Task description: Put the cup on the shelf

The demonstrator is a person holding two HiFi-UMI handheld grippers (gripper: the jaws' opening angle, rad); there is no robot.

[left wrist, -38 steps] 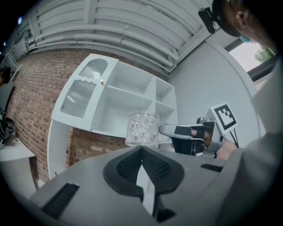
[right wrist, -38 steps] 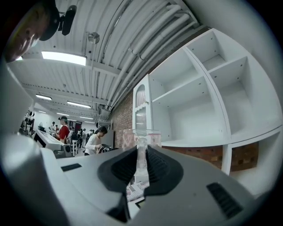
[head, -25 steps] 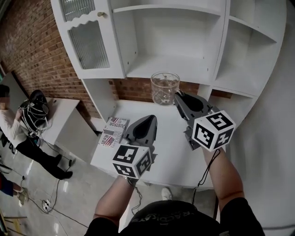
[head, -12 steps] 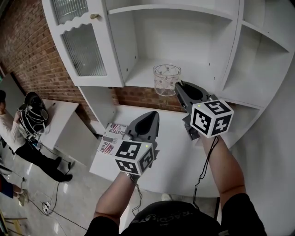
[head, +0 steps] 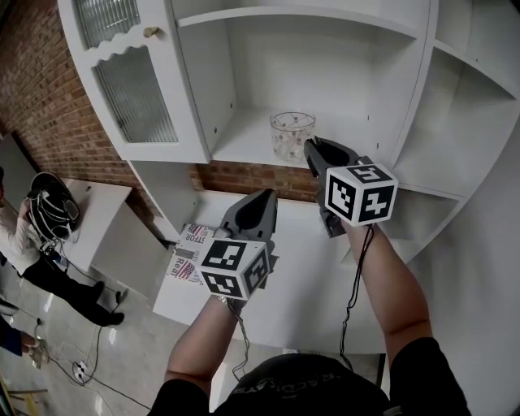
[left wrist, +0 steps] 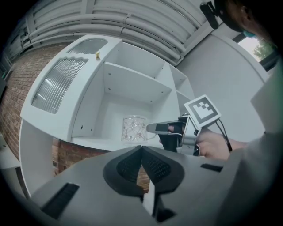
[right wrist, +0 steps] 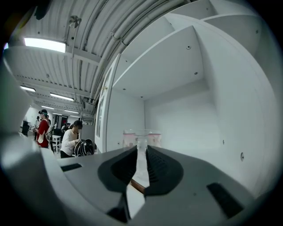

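Note:
A clear patterned glass cup (head: 292,134) with a handle is inside the open bay of the white cabinet, just over the lower shelf board (head: 244,145). My right gripper (head: 310,150) points level into the bay and is shut on the cup's handle. In the right gripper view the cup (right wrist: 142,137) shows just past the jaw tips, the handle pinched between them. Whether the cup's base touches the board I cannot tell. My left gripper (head: 264,199) hovers lower and to the left, over the table, shut and empty. In the left gripper view the cup (left wrist: 134,129) and right gripper (left wrist: 152,128) show ahead.
A ribbed-glass cabinet door (head: 134,89) stands left of the bay, and a second shelf (head: 309,12) lies above. Side shelves (head: 455,122) curve off to the right. Below is a white table (head: 309,276) with a printed booklet (head: 191,252). A person (head: 32,244) stands far left on the floor.
Both grippers have moved forward toward the cabinet. The cup, held by the right gripper, went from above the table's back edge into the shelf bay.

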